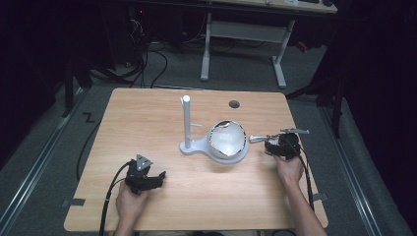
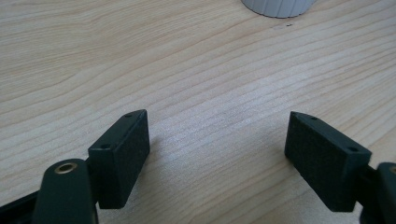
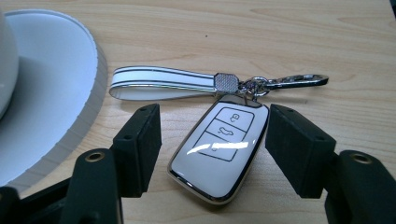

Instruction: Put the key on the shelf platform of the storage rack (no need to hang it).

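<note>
Tongs, right: jaws spread, one either side of the key fob, not yet pinching it. Fob lies flat on the desk, just right of the white stand; its strap points toward the stand's base, clip away from it. Tongs, left: jaws spread over bare desk, well left of the stand, holding nothing. Judgement: grasp lined up but not closed; lifting the fob and placing it at the stand remain.
</note>
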{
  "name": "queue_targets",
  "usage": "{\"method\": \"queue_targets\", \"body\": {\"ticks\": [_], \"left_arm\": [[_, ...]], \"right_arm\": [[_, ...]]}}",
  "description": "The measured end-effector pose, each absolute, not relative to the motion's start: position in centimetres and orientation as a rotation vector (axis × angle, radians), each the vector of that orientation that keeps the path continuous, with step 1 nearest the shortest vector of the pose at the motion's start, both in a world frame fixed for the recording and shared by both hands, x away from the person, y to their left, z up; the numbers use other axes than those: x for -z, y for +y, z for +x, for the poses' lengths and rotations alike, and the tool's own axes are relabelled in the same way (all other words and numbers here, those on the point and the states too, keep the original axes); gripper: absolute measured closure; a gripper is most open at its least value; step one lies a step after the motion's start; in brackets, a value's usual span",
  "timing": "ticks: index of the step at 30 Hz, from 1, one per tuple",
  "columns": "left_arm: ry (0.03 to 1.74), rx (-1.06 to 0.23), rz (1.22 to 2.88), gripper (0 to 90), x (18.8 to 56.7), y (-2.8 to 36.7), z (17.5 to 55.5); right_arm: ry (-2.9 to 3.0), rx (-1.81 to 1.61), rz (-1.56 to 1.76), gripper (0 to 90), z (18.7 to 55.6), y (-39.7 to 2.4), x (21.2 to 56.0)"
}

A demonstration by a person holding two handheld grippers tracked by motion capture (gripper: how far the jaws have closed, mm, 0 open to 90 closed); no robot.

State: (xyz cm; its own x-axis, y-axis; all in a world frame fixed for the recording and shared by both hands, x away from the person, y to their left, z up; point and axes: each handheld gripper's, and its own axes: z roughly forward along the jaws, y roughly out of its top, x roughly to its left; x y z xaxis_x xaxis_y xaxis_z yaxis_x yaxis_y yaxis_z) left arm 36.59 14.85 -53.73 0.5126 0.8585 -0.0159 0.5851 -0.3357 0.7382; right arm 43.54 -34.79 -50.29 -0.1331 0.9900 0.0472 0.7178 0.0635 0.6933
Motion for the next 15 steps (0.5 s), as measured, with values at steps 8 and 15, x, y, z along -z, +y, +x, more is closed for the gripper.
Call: {"method": "queue_targets", "body": {"ticks": [8, 15], "left_arm": [[1.174, -0.498, 2.052, 22.5, 53.7, 14.9, 36.6], [1.174, -0.498, 2.052, 22.7, 53.7, 14.9, 36.6]], "right_arm": [[1.906, -0.794, 1.726, 35.4, 44.0, -34.7, 51.2], [1.899, -0.76, 1.739, 36.9, 44.4, -34.6, 52.0]]}}
